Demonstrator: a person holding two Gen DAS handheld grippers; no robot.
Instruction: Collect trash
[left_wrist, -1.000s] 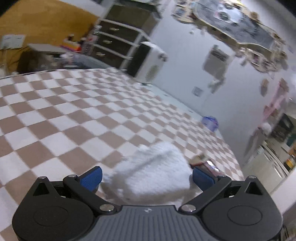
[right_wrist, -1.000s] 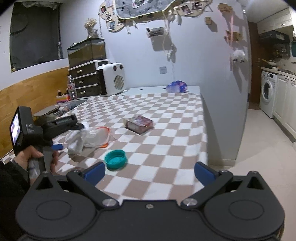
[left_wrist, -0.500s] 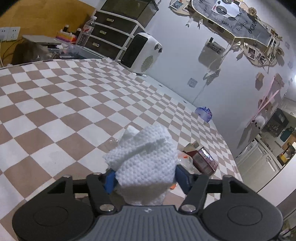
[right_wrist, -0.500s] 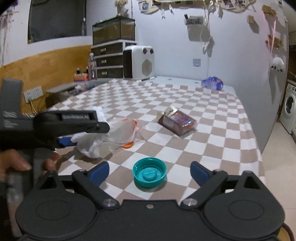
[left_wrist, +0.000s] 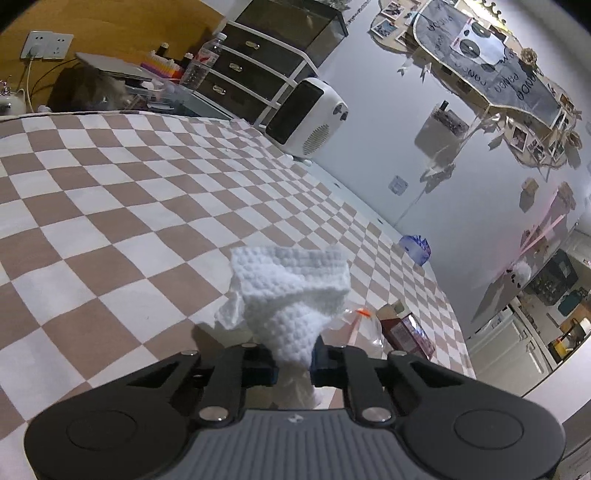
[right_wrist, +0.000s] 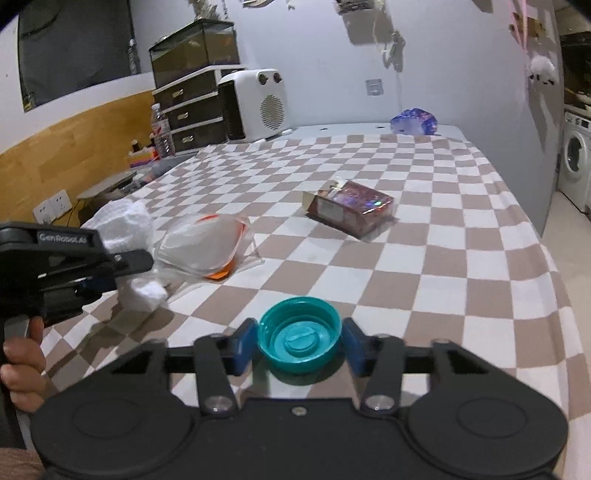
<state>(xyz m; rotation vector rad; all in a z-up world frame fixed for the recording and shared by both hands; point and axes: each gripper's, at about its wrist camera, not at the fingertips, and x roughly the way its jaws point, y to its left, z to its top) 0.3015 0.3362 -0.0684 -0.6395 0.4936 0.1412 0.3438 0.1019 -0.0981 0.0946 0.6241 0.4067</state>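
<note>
1. The left gripper (left_wrist: 293, 363) is closing its jaws on a crumpled white paper towel (left_wrist: 295, 295); the pads already pinch its lower part and the rest bunches up above them, over the checked tablecloth (left_wrist: 110, 221)
2. The right gripper (right_wrist: 300, 345) has its jaws closing around a teal bottle cap (right_wrist: 299, 341), which lies open side up on the cloth between the blue pads; it holds nothing. I cannot tell if the pads touch it yet
3. Just beside the towel lies a clear plastic bag (right_wrist: 205, 245) with an orange edge and something pale inside, flat on the cloth
4. Further along sits a dark red carton (right_wrist: 351, 212), one end flap open; its contents are hidden
5. A small blue wrapper (right_wrist: 413, 121) rests at the far edge near the wall, well apart from the rest
</note>
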